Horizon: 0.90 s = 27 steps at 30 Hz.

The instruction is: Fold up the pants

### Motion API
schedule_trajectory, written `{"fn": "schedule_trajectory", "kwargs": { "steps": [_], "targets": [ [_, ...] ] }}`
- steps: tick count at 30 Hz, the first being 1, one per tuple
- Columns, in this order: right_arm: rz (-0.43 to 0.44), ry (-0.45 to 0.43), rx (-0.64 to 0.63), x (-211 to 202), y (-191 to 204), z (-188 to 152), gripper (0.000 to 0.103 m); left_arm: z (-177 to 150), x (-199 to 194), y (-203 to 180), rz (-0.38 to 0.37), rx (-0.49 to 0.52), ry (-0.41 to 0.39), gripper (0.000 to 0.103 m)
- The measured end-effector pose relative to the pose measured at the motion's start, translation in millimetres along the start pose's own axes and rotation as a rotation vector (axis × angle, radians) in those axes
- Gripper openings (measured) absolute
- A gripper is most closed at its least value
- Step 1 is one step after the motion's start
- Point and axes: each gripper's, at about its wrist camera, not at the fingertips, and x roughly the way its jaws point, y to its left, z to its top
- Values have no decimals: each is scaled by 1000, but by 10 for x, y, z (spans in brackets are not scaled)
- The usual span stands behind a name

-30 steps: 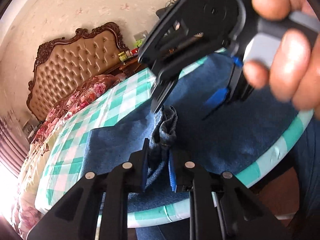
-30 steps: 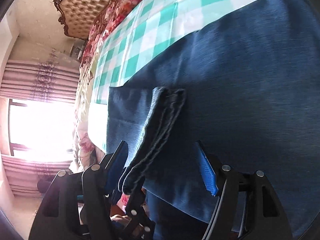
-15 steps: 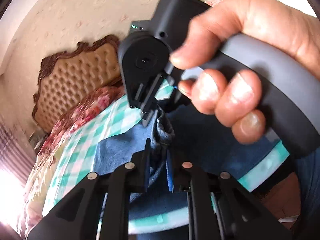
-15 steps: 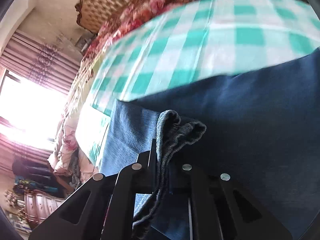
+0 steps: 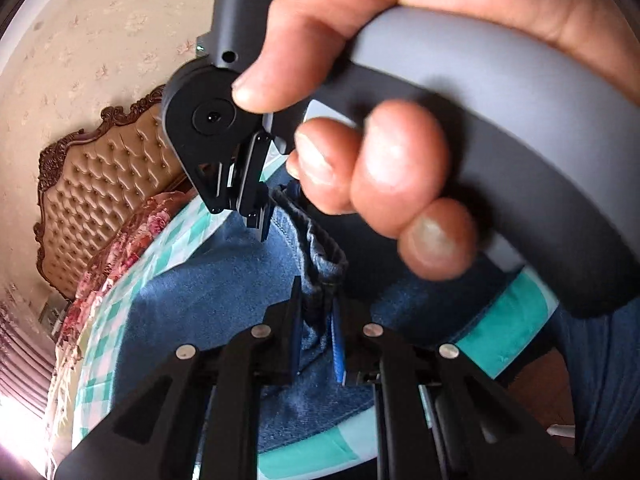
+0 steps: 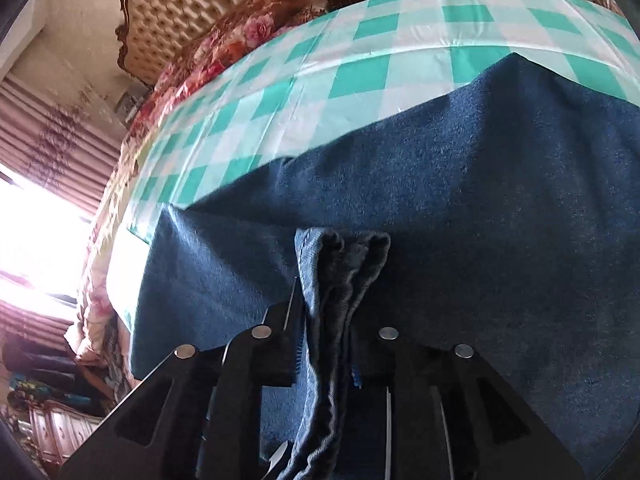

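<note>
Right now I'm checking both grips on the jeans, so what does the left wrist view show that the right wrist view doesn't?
Only the left wrist view shows the right gripper from outside, clamped on the hem, and the hand on its handle. Only the right wrist view shows the window and the curtains. Both show the jeans on the checked cloth, the tufted headboard, and denim pinched between that camera's own fingers.

Both hand-held grippers [image 5: 316, 320] [image 6: 324, 340] clamped — side by side

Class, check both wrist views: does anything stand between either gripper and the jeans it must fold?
Nothing visible does. The left gripper and right gripper are each shut on a bunched edge of the jeans, which lie on the checked cloth.
</note>
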Motion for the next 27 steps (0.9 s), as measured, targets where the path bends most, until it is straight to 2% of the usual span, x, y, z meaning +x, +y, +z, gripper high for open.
{"fn": "schedule_trajectory", "kwargs": {
  "steps": [1, 4, 11, 17, 19, 21, 24, 25, 26, 27],
  "targets": [
    [8, -4, 9, 16, 13, 27, 22, 4, 7, -12, 9, 6, -2, 12],
    [26, -23, -9, -31, -5, 26, 11, 59, -61, -116, 39, 18, -21, 12],
    [2, -64, -18, -306, -71, 54, 9, 163, -83, -209, 26, 60, -63, 12],
    [-14, -61, -19, -257, -114, 64, 9, 161, -69, -221, 5, 73, -58, 12],
    [-57, -52, -35, -191, -132, 45, 9, 124, 19, -123, -24, 71, -37, 13],
    [-104, -56, -50, -132, -119, 34, 8, 107, 8, -131, -75, 51, -24, 19],
    [-165, -84, -109, -133, -45, -1, 10, 61, -138, 98, -128, -49, -43, 48],
    [-191, -91, -120, -144, -24, -8, 16, 12, -227, 224, -112, -89, -53, 50],
    [-254, -112, -132, -207, 22, -33, 25, -89, -362, 412, -87, -142, -62, 50],
    [-307, -141, -137, -283, 61, -57, 28, -189, -461, 557, -63, -181, -69, 50]
  ]
}}
